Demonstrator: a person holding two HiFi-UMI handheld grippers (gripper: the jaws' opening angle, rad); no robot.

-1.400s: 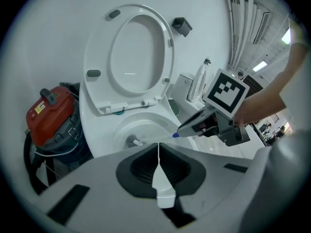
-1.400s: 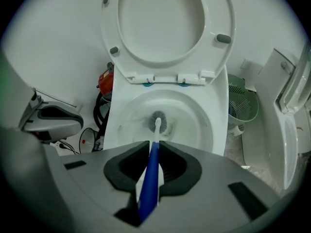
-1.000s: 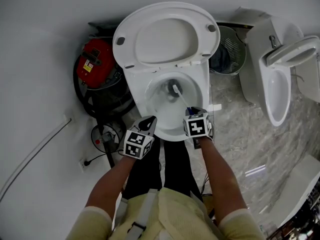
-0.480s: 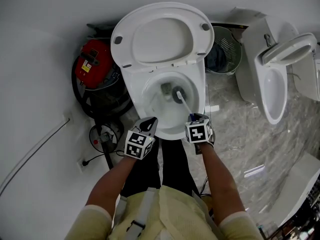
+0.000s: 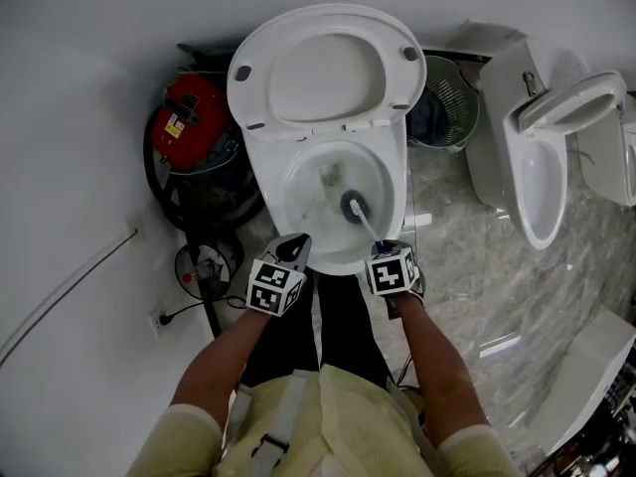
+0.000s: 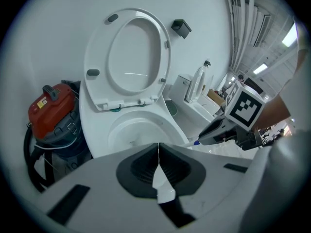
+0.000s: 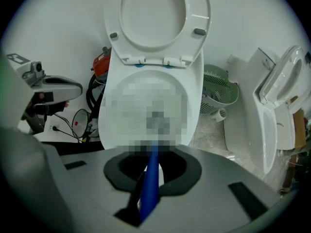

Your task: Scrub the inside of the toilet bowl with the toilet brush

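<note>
Inside the toilet bowl (image 5: 298, 192), the dark head of the toilet brush (image 5: 354, 205) now sits at about 5 o'clock from the drain, against the near wall. A second ago it lay close beside the drain, and it has slid toward the person in the two steps since. The right gripper (image 5: 384, 250) hangs at the rim's 5 o'clock, drawn back slightly with the brush, its jaws clamped on the blue handle (image 7: 149, 188), which runs up between them in the right gripper view. The left gripper (image 5: 294, 249) has stayed at the rim's 7 o'clock; in its own view its jaws (image 6: 158, 154) are pressed together with nothing between them. The seat lid (image 5: 323, 68) stands raised at 12 o'clock as before. A red canister (image 5: 189, 117) sits at 9 o'clock of the toilet and a mesh basket (image 5: 452, 97) at 2 o'clock. In the right gripper view the bowl's inside cannot be made out, so the brush head does not show there. In the left gripper view the near rim hides the head, and only the handle's blue end shows. A second white fixture (image 5: 542, 167) at 3 o'clock is partly cut off by the frame edge.
</note>
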